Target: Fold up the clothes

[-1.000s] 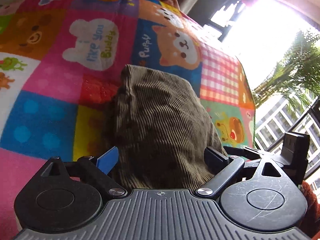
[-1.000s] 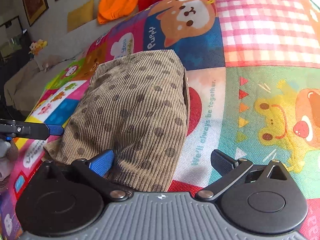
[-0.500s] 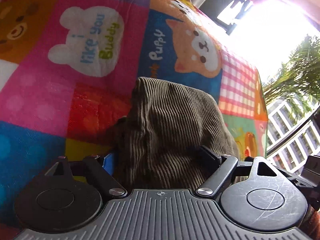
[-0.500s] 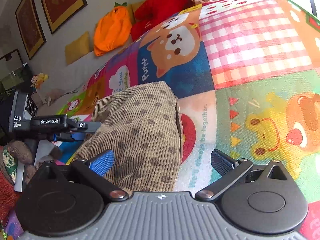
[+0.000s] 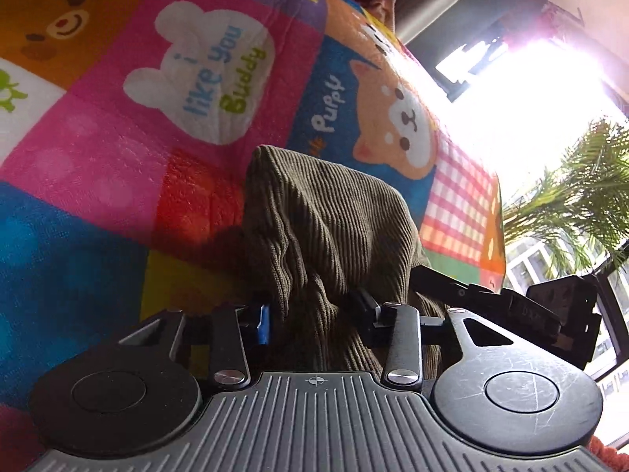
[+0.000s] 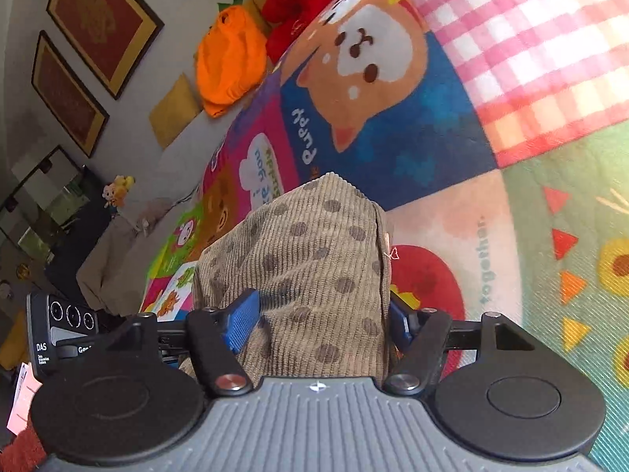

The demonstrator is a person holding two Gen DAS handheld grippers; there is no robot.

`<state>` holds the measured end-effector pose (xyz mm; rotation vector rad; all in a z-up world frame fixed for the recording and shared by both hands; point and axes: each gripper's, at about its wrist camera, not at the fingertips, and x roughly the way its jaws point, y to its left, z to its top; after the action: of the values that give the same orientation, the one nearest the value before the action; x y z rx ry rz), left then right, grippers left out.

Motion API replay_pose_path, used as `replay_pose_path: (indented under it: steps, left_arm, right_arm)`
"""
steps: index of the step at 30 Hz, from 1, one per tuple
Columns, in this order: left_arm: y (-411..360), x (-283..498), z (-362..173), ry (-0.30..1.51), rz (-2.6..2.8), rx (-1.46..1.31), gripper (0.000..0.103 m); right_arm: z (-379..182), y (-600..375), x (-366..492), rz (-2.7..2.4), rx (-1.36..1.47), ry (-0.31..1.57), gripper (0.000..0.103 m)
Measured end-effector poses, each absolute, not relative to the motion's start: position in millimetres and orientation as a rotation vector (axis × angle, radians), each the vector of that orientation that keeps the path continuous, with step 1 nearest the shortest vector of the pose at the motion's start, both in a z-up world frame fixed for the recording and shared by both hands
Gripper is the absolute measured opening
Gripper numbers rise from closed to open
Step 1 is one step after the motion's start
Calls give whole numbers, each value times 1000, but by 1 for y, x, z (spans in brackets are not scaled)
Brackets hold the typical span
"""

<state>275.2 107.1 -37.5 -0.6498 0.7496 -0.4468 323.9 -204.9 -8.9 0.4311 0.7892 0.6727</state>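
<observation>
Nearest to me, my left gripper [image 5: 312, 312] is clamped on the near edge of the olive-brown dotted corduroy garment [image 5: 334, 244]; the ribbed cloth bunches into a ridge between its blue-padded finger and its black one. My right gripper [image 6: 324, 316] grips the same near edge further along, its two blue pads pressed into the corduroy from either side. In the left view the right tool's black body shows just right of the garment, so both grips sit close together on one hem.

Beyond the jaws, the garment [image 6: 314, 251] rises from the grips and drapes away from me, its far end resting on the bright patchwork cartoon play mat [image 6: 530, 216]. It already looks narrow and doubled, with a side seam and small tag showing on its right edge, so I judge at least one lengthwise fold is done. What seems left is carrying this near edge over to the far end, laying it flat and smoothing it.

Past the garment's far end, the mat shows a puppy panel and a white bear panel. Further still beyond the garment lie an orange crumpled cloth [image 6: 230, 65] and a red one [image 6: 302, 0], perhaps more pieces waiting to be folded, though I cannot tell. Behind them, framed pictures [image 6: 102, 23] hang on the wall.
</observation>
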Motion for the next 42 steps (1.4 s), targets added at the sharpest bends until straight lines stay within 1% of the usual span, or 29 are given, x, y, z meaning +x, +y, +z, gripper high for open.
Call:
replay_pose_path:
  steps: [5, 7, 9, 10, 11, 12, 13, 15, 18, 19, 21, 23, 26, 28, 29, 30, 31, 33, 36, 38, 39, 41, 42]
  left_arm:
    - [143, 281, -32, 720, -350, -630, 43]
    - [155, 287, -30, 715, -326, -614, 47]
    - [154, 285, -14, 679, -340, -572, 48]
    - [154, 284, -6, 661, -347, -551, 52]
    - [154, 283, 2, 643, -354, -530, 56]
    - [153, 281, 10, 625, -361, -509, 62]
    - [153, 280, 18, 606, -367, -488, 66]
    - [151, 280, 34, 570, -388, -445, 69]
    - [119, 301, 61, 530, -510, -392, 75]
    - [108, 312, 66, 534, -552, -390, 78]
    - [84, 341, 66, 580, -638, -399, 81]
    - [66, 367, 53, 648, -654, -404, 81]
    - [53, 402, 14, 775, -611, -443, 79]
    - [61, 410, -5, 785, -616, -522, 74]
    - [66, 412, -11, 785, -620, -566, 73]
    - [70, 413, -13, 790, -615, -608, 71]
    - [75, 413, -14, 797, -605, -639, 66]
    - [86, 408, -9, 788, -580, -673, 62]
    - [109, 380, 9, 693, -546, -657, 79]
    - [124, 364, 11, 660, -540, -656, 80]
    - [131, 361, 7, 673, -523, -667, 80]
    - [145, 358, -4, 702, -486, -690, 79]
    - [150, 360, -13, 722, -466, -712, 75]
  right_arm:
    - [-9, -158, 345, 732, 435, 786, 68]
    - [-13, -144, 353, 736, 422, 780, 68]
    - [-17, -138, 359, 728, 412, 771, 69]
    - [-19, -139, 360, 720, 411, 769, 71]
    - [-17, -142, 355, 711, 384, 753, 76]
    - [-15, -146, 351, 701, 354, 736, 82]
    - [-13, -149, 346, 691, 323, 719, 83]
    - [-7, -156, 335, 677, 251, 684, 85]
    - [12, -157, 311, 688, 114, 603, 85]
    - [18, -157, 303, 692, 69, 575, 85]
    - [26, -154, 290, 725, 11, 548, 85]
    - [28, -148, 280, 793, -5, 558, 85]
    - [30, -139, 266, 895, -29, 573, 85]
    - [18, -135, 264, 935, -17, 640, 86]
    - [12, -133, 263, 937, -25, 656, 86]
    - [5, -132, 263, 937, -35, 669, 87]
    - [3, -131, 261, 940, -53, 659, 87]
    - [5, -126, 259, 946, -77, 662, 90]
    - [21, -134, 258, 951, -50, 653, 90]
    - [34, -147, 257, 941, -16, 608, 91]
    - [40, -152, 260, 914, -5, 587, 94]
    - [50, -161, 269, 856, 17, 544, 94]
    - [52, -161, 276, 830, 28, 546, 94]
